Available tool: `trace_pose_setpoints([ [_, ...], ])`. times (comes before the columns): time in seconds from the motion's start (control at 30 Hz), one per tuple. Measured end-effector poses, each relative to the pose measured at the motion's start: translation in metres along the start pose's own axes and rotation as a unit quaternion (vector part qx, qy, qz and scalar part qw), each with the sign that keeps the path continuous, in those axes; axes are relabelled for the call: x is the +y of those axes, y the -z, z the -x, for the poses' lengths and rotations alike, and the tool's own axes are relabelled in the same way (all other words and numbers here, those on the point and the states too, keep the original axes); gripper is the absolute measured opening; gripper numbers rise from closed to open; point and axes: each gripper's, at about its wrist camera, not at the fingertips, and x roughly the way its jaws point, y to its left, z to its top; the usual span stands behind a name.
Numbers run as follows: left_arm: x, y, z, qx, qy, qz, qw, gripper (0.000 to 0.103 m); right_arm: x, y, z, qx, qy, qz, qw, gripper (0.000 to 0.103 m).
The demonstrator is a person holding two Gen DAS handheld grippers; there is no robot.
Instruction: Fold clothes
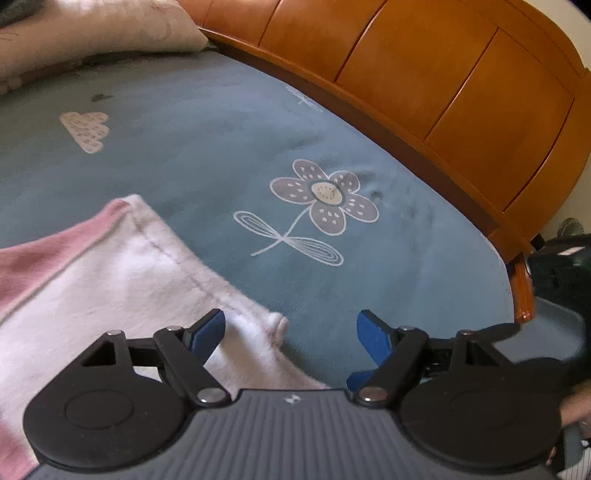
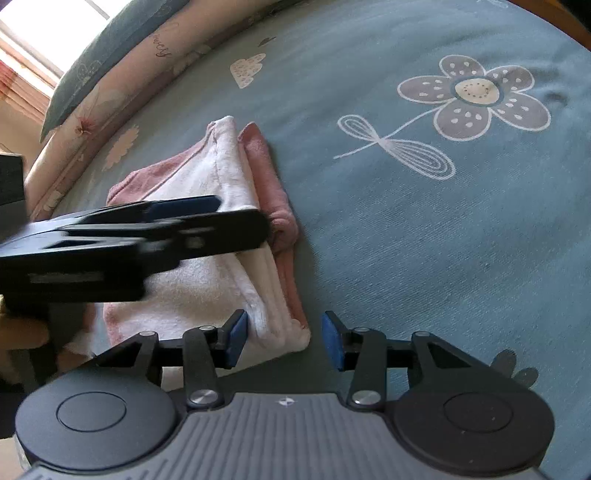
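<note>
A folded white and pink fleecy garment [image 1: 110,295] lies on the blue flowered bedsheet [image 1: 229,140]. In the left wrist view my left gripper [image 1: 291,328] is open, low over the garment's near corner, which pokes up between the blue pads without touching them. In the right wrist view the garment [image 2: 207,288] is a stack of layers with a pink roll along its right edge. My right gripper [image 2: 284,328] is open around the stack's near right corner; a gap shows at the right pad. The left gripper [image 2: 243,216] reaches in blurred over the stack's middle.
A wooden bed board [image 1: 424,74] curves along the far right of the mattress. A pale pillow [image 1: 92,33] lies at the back left, and a pink-edged pillow [image 2: 110,92] sits under a bright window. Dark items [image 1: 561,266] stand beyond the bed's corner.
</note>
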Motion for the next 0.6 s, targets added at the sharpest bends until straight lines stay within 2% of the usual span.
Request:
trace_pose_setpoints([
  [0.13,0.002,0.008,0.025,0.012,-0.054,-0.004,0.9985,0.079,0.005,-0.001,0.0,0.003,0.004,-0.001,1.0,0.049],
  [0.23,0.002,0.025,0.042,0.035,-0.105,-0.008,0.9938,0.079,0.008,-0.003,-0.002,0.01,0.012,0.0,1.0,0.049],
  [0.33,0.004,0.042,0.056,0.046,-0.135,0.0,0.9897,0.079,0.012,-0.004,-0.002,0.013,0.018,0.008,1.0,0.049],
  [0.53,0.016,0.078,0.058,0.059,-0.155,0.06,0.9844,0.079,0.018,-0.004,-0.006,0.017,0.028,0.021,0.999,0.05],
  [0.6,0.015,0.084,0.054,0.057,-0.158,0.063,0.9838,0.079,0.02,-0.002,-0.008,0.02,0.031,0.025,0.999,0.05],
])
